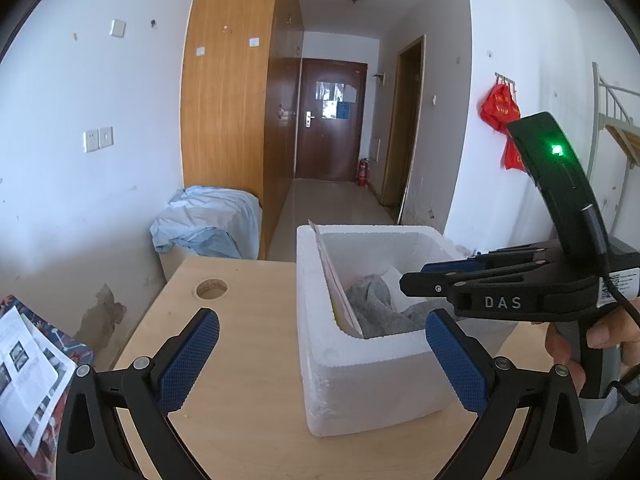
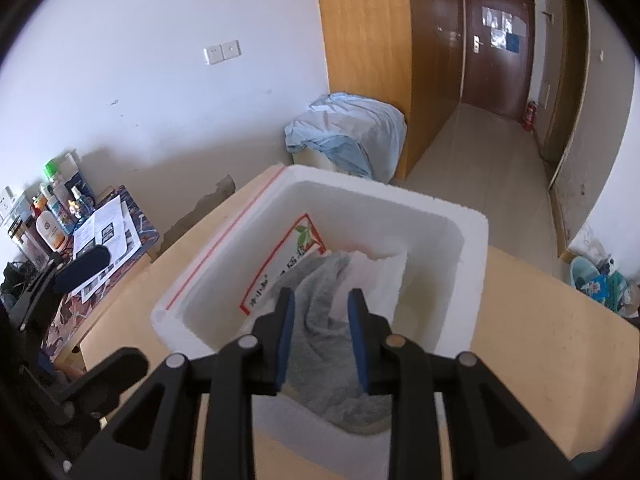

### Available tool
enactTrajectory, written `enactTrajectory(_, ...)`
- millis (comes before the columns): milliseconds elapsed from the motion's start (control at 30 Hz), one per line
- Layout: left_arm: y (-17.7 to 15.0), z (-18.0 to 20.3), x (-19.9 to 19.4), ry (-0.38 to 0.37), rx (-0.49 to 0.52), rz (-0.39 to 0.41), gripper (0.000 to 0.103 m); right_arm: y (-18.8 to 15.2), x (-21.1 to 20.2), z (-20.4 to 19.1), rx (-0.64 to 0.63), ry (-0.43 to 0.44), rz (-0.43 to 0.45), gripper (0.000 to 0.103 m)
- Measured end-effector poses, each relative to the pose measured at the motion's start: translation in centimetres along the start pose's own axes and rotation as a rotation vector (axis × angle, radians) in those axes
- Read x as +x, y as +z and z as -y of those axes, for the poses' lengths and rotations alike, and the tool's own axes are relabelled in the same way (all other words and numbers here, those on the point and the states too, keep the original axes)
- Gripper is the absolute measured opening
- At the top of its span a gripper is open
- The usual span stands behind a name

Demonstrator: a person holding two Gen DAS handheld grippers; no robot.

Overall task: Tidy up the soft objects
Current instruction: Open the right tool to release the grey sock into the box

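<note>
The right gripper (image 2: 320, 300), jaws parted and gripping nothing, hovers over the grey cloth (image 2: 320, 320) lying in the foam box (image 2: 476, 240) (apparently just dropped), while the left gripper (image 1: 320, 344) waits wide open at 6 o'clock.

White foam box (image 1: 360, 392) stands open-topped on a light wooden desk (image 1: 240, 360), thick-walled, rim chipped and rough at the near corner. Inside, a grey cloth (image 2: 320, 344) lies crumpled in loose folds across the near part of the floor. A white cloth (image 2: 380, 280) sits bunched just beyond it, touching its far edge. A flat plastic bag (image 2: 280, 268) with red border and green leaf print leans tilted against the left inner wall; its top edge rises above the rim in the left wrist view. The grey cloth overlaps the bag's lower part. Right part of the box floor is bare.
</note>
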State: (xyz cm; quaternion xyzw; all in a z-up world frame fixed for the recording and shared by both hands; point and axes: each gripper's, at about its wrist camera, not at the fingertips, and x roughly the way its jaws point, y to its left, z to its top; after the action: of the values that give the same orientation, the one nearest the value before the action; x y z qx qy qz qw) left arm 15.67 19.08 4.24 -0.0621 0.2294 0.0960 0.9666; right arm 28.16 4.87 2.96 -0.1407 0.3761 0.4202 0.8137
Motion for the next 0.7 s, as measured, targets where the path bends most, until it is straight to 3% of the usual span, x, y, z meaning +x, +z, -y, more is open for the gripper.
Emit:
enactTrajectory(133, 0.0, 0.0, -0.1, 0.005, 0.001, 0.002, 0.103, -0.1, -0.7, 0.1, 0.008, -0.002, 0.013, 0.043)
enactTrajectory(200, -0.1, -0.1, 0.0, 0.008, -0.002, -0.004, 0.103, -0.2, -0.5, 0.0, -0.002, -0.016, -0.001, 0.056)
enactTrajectory(267, -0.2, -0.2, -0.2, 0.009, -0.006, -0.005, 0.103, -0.3, -0.7, -0.2, -0.002, -0.017, 0.006, 0.056)
enactTrajectory(367, -0.2, -0.1, -0.6, 0.006, -0.008, 0.002, 0.103, -0.6, -1.2, -0.4, 0.001, -0.015, 0.016, 0.065)
enactTrajectory(700, -0.6, 0.5, -1.7, 0.003, 0.003, 0.009, 0.103, -1.3, -2.4, -0.5, 0.015, -0.028, 0.024, 0.067)
